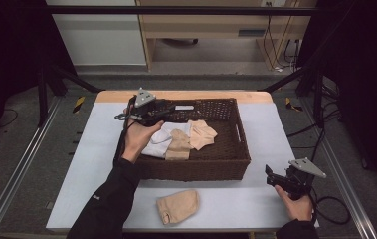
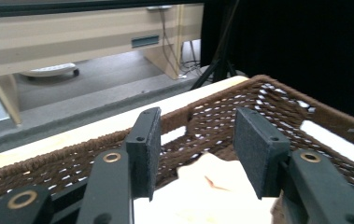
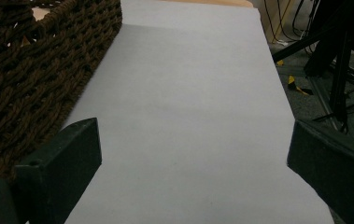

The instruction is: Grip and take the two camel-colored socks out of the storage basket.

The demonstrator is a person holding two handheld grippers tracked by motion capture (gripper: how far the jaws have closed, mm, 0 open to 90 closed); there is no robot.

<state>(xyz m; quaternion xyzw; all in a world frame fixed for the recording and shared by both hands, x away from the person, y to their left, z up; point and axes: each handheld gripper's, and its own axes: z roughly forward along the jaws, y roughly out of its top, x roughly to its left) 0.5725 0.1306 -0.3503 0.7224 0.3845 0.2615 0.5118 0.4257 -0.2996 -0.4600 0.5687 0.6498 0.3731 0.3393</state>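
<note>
Hovering over the far left corner of the brown wicker basket (image 1: pixel 196 167), the left gripper (image 1: pixel 148 110) is holding its jaws apart above the pale socks (image 1: pixel 181 139) heaped inside, gripping nothing. This is looking like the reach-in step of sorting socks; the next move is calling for a descent onto one sock, clearing the woven rim. The right gripper (image 1: pixel 281 180) is waiting wide open near the desk's (image 1: pixel 255 204) right front corner, empty. One beige sock (image 1: pixel 178 205) is lying at the front edge, with open room around it.

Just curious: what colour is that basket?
Dark brown woven basket, clearest in the high view.
</note>
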